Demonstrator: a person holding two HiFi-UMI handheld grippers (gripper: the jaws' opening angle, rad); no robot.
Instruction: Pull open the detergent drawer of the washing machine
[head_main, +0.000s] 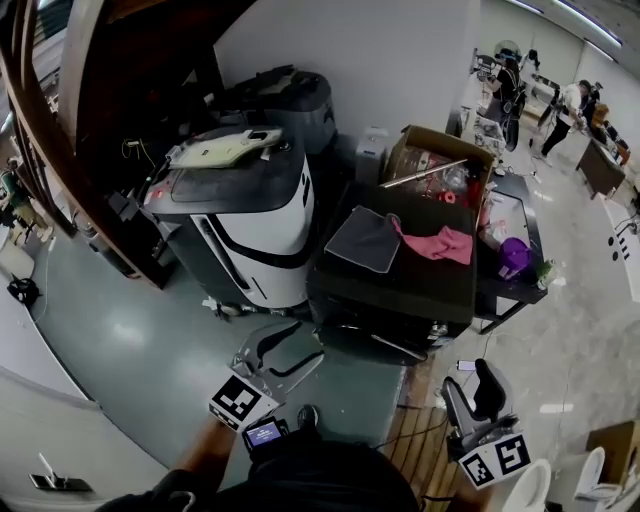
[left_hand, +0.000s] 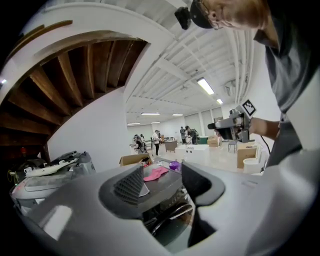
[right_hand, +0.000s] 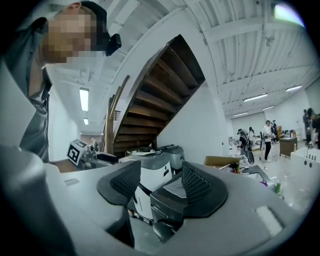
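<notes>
Two empty grippers, jaws apart: left gripper (head_main: 283, 350), right gripper (head_main: 473, 392); one washing machine (head_main: 420, 285).

Black washing machine (head_main: 415, 288), pink cloth (head_main: 441, 243), grey cloth (head_main: 364, 240)

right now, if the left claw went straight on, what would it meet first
Probably the dark washing machine, near its upper front edge: it fills the gap between the jaws of the open left claw, with nothing nearer. Depth is unclear; it could pass over the top towards the pink cloth.
</notes>
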